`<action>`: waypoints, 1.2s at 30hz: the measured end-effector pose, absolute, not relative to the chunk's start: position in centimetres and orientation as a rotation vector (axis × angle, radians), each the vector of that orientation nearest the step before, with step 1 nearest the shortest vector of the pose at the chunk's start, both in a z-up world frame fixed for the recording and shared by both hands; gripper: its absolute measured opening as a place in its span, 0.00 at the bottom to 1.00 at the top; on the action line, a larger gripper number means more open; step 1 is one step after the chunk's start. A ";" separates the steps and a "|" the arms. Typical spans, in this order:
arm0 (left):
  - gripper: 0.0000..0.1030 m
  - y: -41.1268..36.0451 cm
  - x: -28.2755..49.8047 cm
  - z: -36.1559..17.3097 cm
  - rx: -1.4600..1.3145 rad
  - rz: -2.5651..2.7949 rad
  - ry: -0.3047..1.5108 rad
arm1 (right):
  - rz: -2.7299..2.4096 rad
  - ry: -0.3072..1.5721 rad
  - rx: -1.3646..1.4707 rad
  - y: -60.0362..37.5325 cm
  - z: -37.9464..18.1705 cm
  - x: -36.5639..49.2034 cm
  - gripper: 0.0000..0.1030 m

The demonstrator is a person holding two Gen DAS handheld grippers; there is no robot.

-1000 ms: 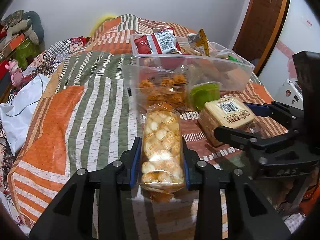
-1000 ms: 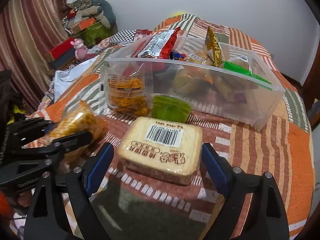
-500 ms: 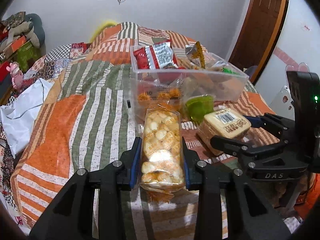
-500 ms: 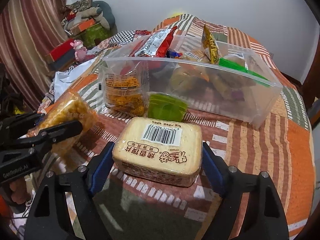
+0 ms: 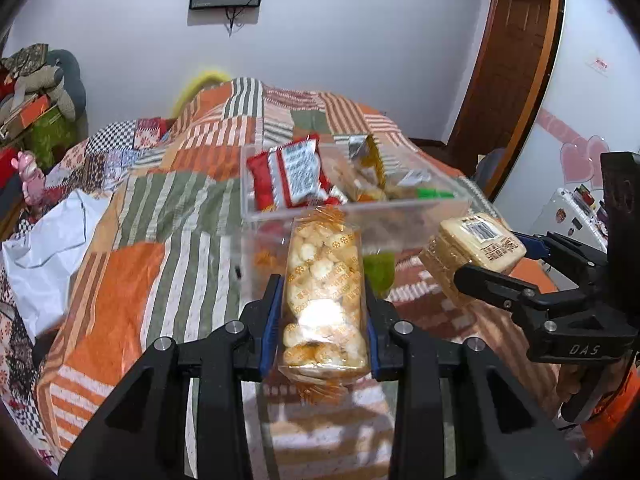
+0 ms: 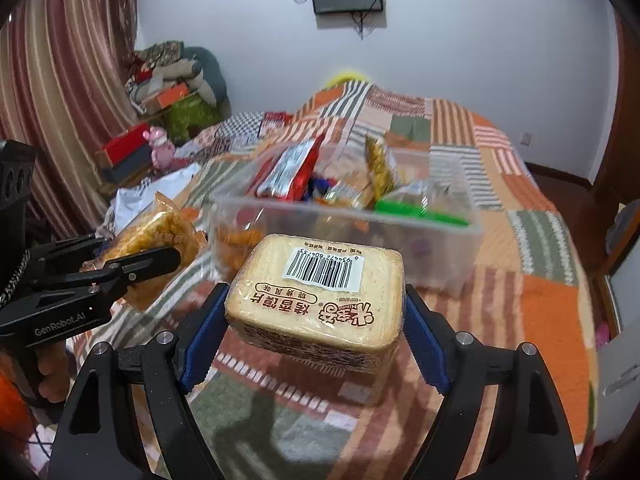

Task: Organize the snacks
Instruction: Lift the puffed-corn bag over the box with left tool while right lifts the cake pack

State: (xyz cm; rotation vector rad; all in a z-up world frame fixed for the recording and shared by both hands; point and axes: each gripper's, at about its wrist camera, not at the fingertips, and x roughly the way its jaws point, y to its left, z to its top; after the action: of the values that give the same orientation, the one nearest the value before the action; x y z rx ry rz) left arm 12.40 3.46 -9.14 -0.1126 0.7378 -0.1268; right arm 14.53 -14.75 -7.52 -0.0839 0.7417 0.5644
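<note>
Both grippers carry snacks above the bed.
Left gripper clamps the biscuit pack; right gripper clamps the toast pack; the bin sits at twelve o'clock.

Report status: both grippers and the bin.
Left gripper shut on cracker pack. Right gripper shut on bread-slice pack. Clear bin ahead, already crowded.
</note>
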 end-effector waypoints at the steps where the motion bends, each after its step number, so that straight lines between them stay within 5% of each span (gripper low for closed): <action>1: 0.33 3.3 12.6 -8.9 -0.112 -0.130 0.733 | 0.560 0.733 -0.079 -14.9 -7.2 14.6 0.78; 36: 0.33 -1.3 24.5 -7.8 -0.124 -0.134 0.725 | 0.448 0.612 0.011 -18.4 -4.2 22.4 0.78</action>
State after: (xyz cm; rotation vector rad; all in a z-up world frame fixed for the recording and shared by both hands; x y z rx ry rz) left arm 24.48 -1.30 -7.82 -0.1243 0.7250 -0.1343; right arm 22.38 -18.40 -4.15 0.0107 0.6118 0.4478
